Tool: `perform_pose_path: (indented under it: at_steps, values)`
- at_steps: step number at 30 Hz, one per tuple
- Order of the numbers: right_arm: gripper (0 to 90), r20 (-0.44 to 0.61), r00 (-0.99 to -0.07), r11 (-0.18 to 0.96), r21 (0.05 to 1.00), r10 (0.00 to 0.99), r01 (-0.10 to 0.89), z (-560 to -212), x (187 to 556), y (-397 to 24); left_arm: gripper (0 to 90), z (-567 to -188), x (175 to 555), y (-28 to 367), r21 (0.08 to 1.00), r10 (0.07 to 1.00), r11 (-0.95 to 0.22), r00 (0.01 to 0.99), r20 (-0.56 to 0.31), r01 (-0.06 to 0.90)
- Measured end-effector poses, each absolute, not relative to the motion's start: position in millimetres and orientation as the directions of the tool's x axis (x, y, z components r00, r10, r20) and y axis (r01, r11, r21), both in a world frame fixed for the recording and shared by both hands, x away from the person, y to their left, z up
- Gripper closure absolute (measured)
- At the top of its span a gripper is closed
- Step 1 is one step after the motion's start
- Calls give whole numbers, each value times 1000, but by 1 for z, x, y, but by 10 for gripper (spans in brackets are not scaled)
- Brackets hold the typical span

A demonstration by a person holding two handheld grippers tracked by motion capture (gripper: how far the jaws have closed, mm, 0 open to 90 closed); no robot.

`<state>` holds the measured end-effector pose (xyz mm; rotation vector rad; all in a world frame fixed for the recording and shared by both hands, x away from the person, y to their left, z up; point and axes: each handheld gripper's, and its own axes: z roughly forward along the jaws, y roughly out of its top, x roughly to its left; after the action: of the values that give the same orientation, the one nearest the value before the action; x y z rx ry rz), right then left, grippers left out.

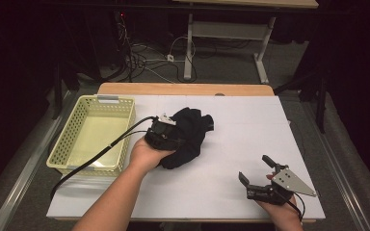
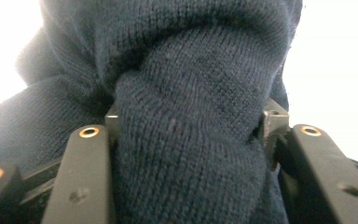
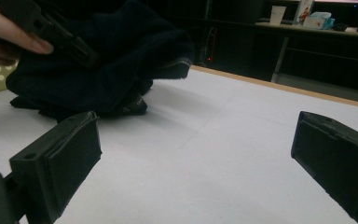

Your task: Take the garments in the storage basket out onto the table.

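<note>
**Item record: knitted garment, two hand-held grippers**

Left gripper [image 1: 169, 136]: black two-jaw tool, cable trailing toward the table's near edge. Jaws about half spread, set on either side of a thick fold of the dark navy knitted garment [image 2: 186, 135]; the fold fills the gap and bulges against both inner faces.

Garment: crumpled in a heap on the white table surface [image 1: 241, 130], near its middle, just right of the pale yellow perforated plastic basket [image 1: 77, 137].

Right gripper [image 1: 256, 171]: black, grey three-cornered plate on top. Jaws spread wide, nothing between them; held low at the table's near right part, well apart from the garment.
</note>
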<state>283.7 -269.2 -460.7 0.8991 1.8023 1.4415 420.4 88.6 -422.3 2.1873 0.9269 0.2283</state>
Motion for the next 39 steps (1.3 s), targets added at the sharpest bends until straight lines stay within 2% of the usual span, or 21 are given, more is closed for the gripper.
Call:
perform_pose_path:
  at_steps: [4, 12, 22, 26, 32, 36, 39]
  values:
    - [20, -70, -553, 162, 979, 830, 120, -462, 285, -268, 399, -440, 414, 88, 744, 673, -449, 735, -84, 495]
    - [20, -76, -560, 173, 977, 825, 122, -464, 286, -267, 196, -456, 395, 91, 842, 660, -386, 751, -34, 377]
    - [13, -57, -577, 161, 978, 815, 131, -461, 294, -257, 32, -443, 359, 113, 913, 681, -183, 717, -149, 363]
    - [7, -62, -562, 167, 976, 825, 138, -456, 300, -255, 25, -444, 340, 119, 907, 673, -223, 730, -121, 357]
    - [3, -66, -534, 199, 960, 843, 197, -451, 314, -252, 0, -452, 316, 129, 887, 672, -227, 724, -156, 402]
    - [2, -71, -523, 205, 958, 849, 203, -447, 313, -246, 0, -455, 298, 135, 894, 700, -234, 704, -117, 382]
    - [3, -70, -531, 208, 956, 845, 206, -446, 309, -235, 0, -457, 285, 141, 897, 697, -212, 704, -139, 387]
